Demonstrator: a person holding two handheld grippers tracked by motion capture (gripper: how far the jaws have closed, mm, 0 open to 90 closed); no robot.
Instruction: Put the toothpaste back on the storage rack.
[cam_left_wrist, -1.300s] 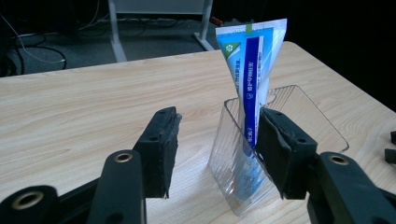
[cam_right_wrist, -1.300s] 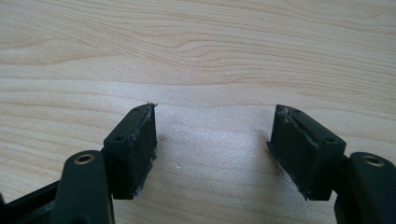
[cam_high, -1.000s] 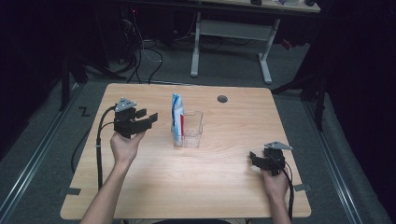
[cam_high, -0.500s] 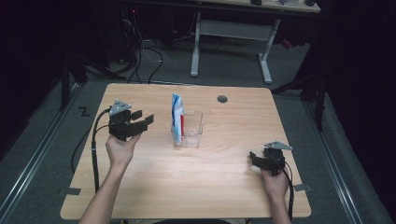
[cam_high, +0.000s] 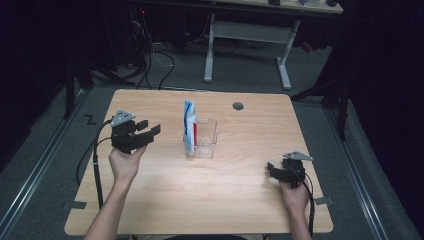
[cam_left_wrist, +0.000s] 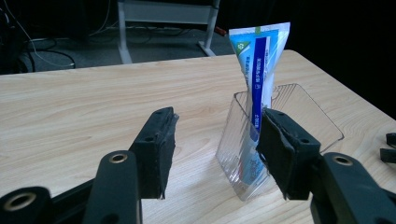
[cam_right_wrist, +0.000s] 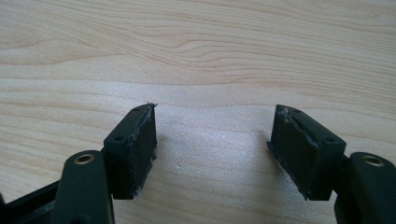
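A clear ribbed plastic cup (cam_high: 202, 139) (cam_left_wrist: 280, 135) stands at the middle of the wooden table (cam_high: 165, 195). A white, blue and red toothpaste tube (cam_high: 189, 125) (cam_left_wrist: 259, 70) leans upright inside it, against its left wall. My left gripper (cam_high: 148, 127) (cam_left_wrist: 217, 156) hovers left of the cup, pointing at it, jaws open with nothing between them. My right gripper (cam_high: 271, 170) (cam_right_wrist: 212, 149) rests near the table's right front, jaws open over bare wood.
A round cable hole (cam_high: 238, 106) sits at the back right of the table. Behind the table stand a white desk frame (cam_high: 247, 40) and loose cables on the floor (cam_high: 150, 55). The right gripper's jaw tips (cam_left_wrist: 390, 147) show at the left gripper view's right edge.
My left gripper has drifted slightly left, away from the cup, and stayed open. The right gripper, cup and tube have not moved.
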